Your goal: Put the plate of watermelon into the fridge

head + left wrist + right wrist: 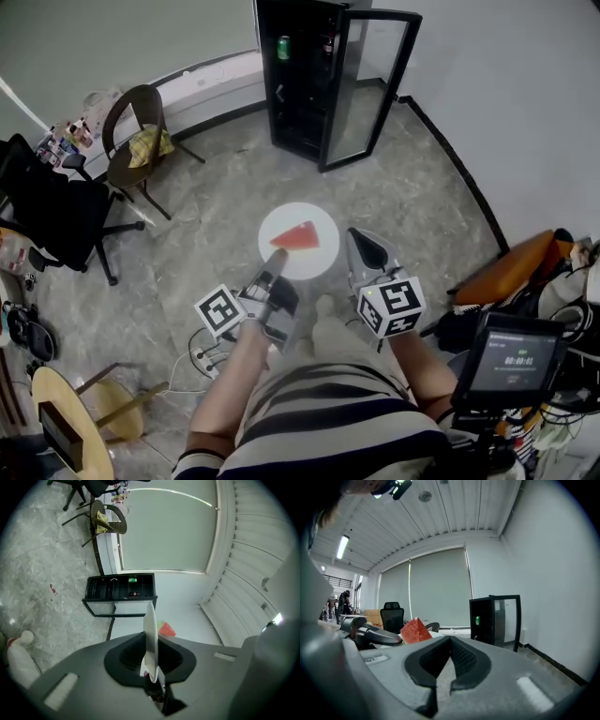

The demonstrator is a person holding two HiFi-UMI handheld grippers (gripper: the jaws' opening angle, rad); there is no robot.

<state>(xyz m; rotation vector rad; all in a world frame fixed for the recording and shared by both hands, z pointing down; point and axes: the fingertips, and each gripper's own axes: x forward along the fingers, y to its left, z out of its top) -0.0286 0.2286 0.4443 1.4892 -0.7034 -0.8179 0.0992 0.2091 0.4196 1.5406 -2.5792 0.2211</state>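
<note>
A white plate (298,246) carries a red wedge of watermelon (301,235) and hangs above the grey floor. My left gripper (274,256) is shut on the plate's near left rim. In the left gripper view the plate (150,634) stands edge-on between the jaws, with the watermelon (167,629) behind it. My right gripper (360,239) sits just right of the plate, shut and holding nothing. From the right gripper view the watermelon (415,631) shows to the left. The black fridge (307,80) stands ahead with its glass door (370,89) swung open and a green can (283,47) inside.
A wicker chair (134,131) and a black office chair (56,211) stand to the left. At the lower left are a round wooden table (66,427) and a power strip (202,359). An orange bag (511,267) and a small screen (511,361) lie at the right by the wall.
</note>
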